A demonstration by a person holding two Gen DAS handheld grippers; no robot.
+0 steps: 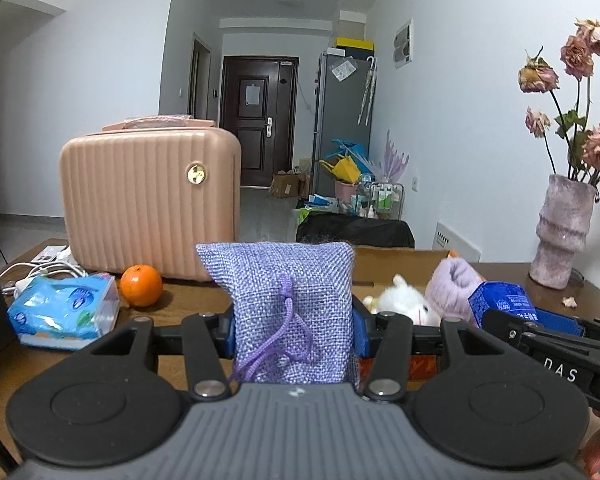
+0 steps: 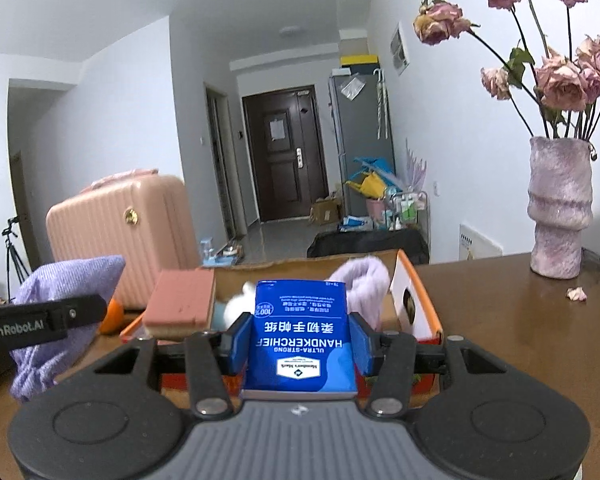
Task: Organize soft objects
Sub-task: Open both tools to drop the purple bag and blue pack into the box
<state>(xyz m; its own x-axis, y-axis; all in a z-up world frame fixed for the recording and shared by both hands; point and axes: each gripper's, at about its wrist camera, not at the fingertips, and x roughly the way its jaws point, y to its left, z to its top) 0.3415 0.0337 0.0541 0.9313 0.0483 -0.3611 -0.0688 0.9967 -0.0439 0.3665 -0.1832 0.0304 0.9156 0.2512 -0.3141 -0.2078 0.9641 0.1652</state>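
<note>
step: carrying both items to box | left gripper (image 1: pixel 296 334) clamps lilac woven drawstring pouch (image 1: pixel 290 312) | right gripper (image 2: pixel 300 344) clamps blue handkerchief tissue pack (image 2: pixel 300 340) | open orange-sided cardboard box (image 2: pixel 420 312) on bench at 12 o'clock, holding white plush and lilac knit | next, likely: lower over box, release.

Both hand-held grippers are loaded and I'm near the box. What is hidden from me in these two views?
- Box floor: right wrist view, blocked by the blue tissue pack in the right hand-held gripper.
- White plush toy: left wrist view, lower part behind the gripper frame.
- Purple pouch bottom: hidden by the left hand-held gripper.
</note>
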